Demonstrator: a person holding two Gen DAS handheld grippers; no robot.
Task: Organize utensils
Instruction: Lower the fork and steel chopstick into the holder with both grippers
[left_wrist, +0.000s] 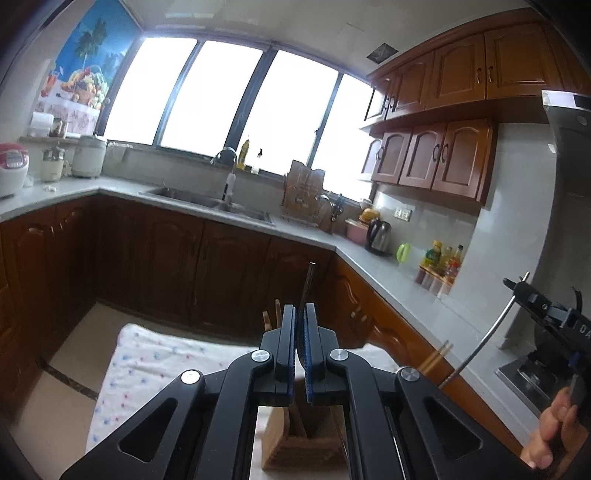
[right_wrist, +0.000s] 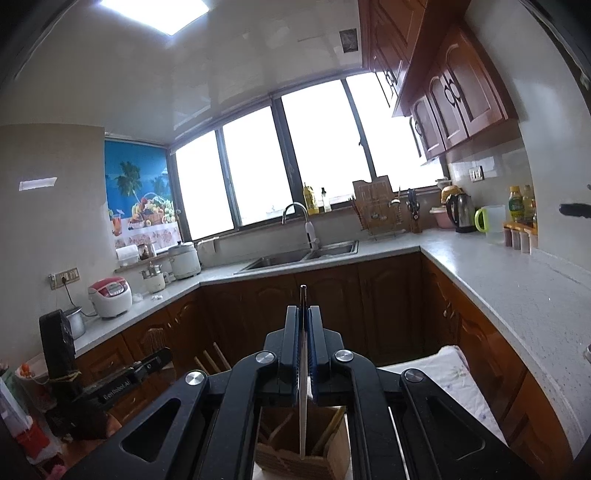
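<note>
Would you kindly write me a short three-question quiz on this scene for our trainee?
1. True or false: the right gripper is open.
2. What stands below the right gripper? A) a bowl B) a holder C) a pan
3. Fill in: the holder rests on a patterned ____.
Key: 1 false, it is shut on a metal utensil; 2 B; 3 cloth.

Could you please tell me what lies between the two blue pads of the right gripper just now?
A thin metal utensil is clamped between the right gripper pads, its lower end reaching toward the wooden holder; the right wrist view shows this.
</note>
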